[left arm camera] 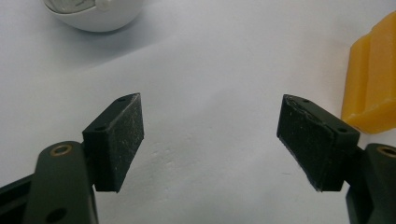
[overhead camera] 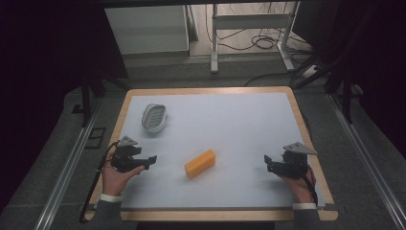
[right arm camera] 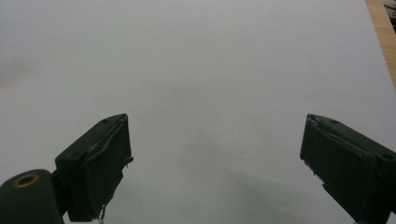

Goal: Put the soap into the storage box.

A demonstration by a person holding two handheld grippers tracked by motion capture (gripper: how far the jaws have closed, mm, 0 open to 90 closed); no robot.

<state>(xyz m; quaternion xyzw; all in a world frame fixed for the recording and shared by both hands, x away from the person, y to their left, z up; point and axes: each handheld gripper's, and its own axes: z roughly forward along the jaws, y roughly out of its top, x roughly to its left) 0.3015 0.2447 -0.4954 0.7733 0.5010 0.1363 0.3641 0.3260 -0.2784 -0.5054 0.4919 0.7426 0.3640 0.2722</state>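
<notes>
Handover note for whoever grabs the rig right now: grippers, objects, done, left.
Left gripper: open, holds nothing, low over the table's left side.
Right gripper: open, holds nothing, near the right edge.
Yellow block: lies flat mid-table between the two grippers, nearer the left one, untouched.
White oval dish: back left, apart from the block.
Done: nothing gripped yet.
Left: probably grip the block; where it goes can't be told from here.
</notes>
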